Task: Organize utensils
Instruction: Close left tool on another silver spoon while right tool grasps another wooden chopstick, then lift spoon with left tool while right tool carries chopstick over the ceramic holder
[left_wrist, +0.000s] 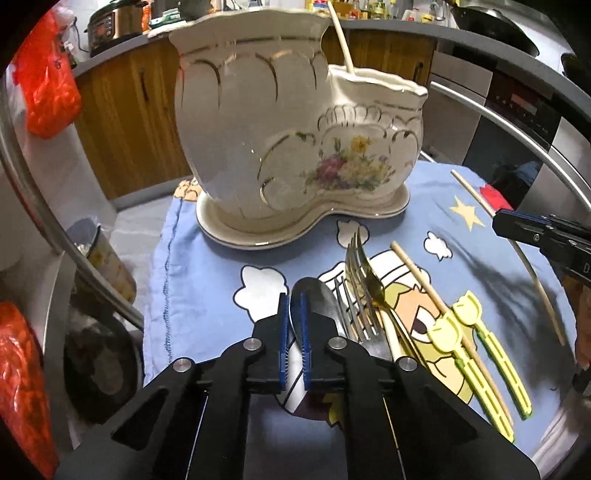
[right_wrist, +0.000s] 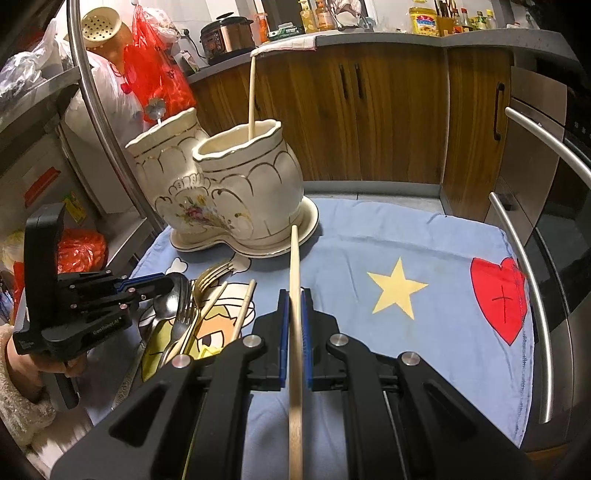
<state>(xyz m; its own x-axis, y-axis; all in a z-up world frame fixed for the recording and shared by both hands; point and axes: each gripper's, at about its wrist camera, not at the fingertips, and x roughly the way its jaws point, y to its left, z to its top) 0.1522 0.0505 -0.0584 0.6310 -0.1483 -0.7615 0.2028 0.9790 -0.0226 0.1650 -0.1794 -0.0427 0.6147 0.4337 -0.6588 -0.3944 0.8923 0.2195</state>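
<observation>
Ceramic holder: cream two-compartment ceramic utensil holder with gold lines and a flower print (left_wrist: 295, 147) stands upright on its matching saucer, at the far side of the cloth.
Cloth: light blue cartoon-print cloth (right_wrist: 424, 240) covers the worktop under all the things.
Left claw: black left claw with blue pads (left_wrist: 294, 325) points steeply down at the pile of cutlery; its jaws are clenched on the dark metal spoon (left_wrist: 314, 299), near the place where bowl meets handle.
Left hand: seen from the right wrist view, a hand in a fluffy sleeve (right_wrist: 22, 380) grips the handle of the left claw from below.
Right claw: black right claw with blue pads (right_wrist: 294, 332) points down and forward, toward the holder; its jaws are clenched on a pale wooden chopstick (right_wrist: 295, 314), which runs straight along the claw, its tip near the saucer.
Cutlery pile: a gold fork (left_wrist: 364, 269) and a silver fork (left_wrist: 351, 306) lie just beside the spoon, with another wooden chopstick (left_wrist: 436, 299) to their right.
Small compartment: one chopstick (right_wrist: 252, 92) stands in it, leaning.
</observation>
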